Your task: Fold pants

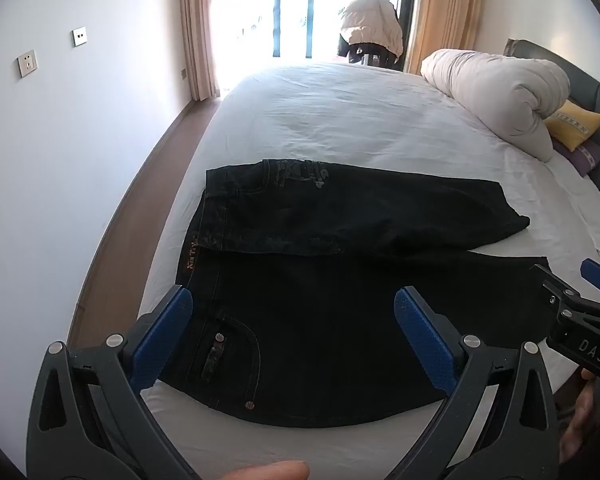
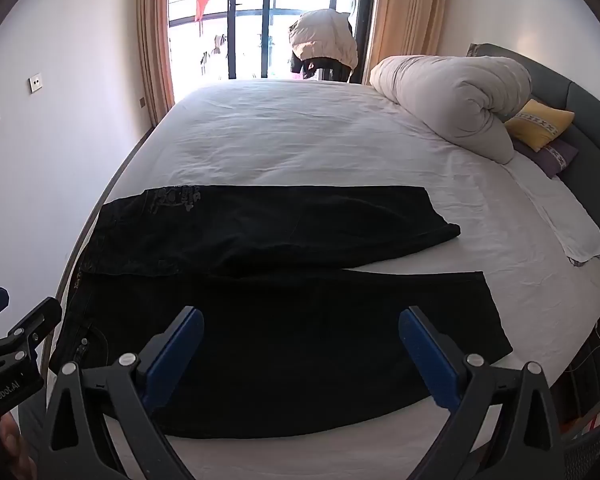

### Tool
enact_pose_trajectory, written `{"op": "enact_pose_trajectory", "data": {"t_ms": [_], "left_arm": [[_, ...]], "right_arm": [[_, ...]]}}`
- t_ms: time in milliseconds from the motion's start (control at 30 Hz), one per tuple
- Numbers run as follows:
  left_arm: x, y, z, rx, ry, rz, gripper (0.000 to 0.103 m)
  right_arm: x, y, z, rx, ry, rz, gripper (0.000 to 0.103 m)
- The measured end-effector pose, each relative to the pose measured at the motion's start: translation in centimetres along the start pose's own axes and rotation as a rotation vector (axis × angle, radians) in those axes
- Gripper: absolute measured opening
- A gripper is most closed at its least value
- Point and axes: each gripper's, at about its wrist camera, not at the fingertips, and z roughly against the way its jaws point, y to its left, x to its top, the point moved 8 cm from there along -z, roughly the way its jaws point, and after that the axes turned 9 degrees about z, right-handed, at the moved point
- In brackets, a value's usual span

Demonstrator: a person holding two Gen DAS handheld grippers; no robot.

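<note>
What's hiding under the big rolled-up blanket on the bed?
A yellow pillow and a purple one poke out beside the rolled blanket, lying on the white sheet. Anything directly beneath it is covered.

From where I'm sitting it's a white-walled bedroom with a big bed (image 2: 300,140). Rolled duvet (image 2: 452,96) by the headboard. Glaring balcony window (image 2: 268,20), tan curtains (image 2: 152,40).

we look down and forward from both wrists, close above the near edge of the bed (image 1: 340,120). our left view sits toward the waistband of the pants (image 1: 340,312), our right toward the legs; both share bed, pants and window (image 2: 268,20).
</note>
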Motion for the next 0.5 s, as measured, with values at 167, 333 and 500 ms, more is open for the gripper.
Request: {"op": "enact_pose_trajectory", "data": {"t_ms": [167, 333, 500], "left_arm": [[-0.01, 0.18, -0.12, 0.002, 0.001, 0.0, 0.103], [0.06, 0.18, -0.16, 0.001, 0.001, 0.0, 0.103], [0.06, 0.15, -0.12, 0.003, 0.002, -0.001, 0.103]], "right_arm": [[-0.05, 0.08, -0.04, 0.0, 0.001, 0.0, 0.101], [-0.1, 0.18, -0.06, 0.0, 0.001, 0.001, 0.101], [-0.15, 0.25, -0.11, 0.0, 0.002, 0.0, 0.101]]}}
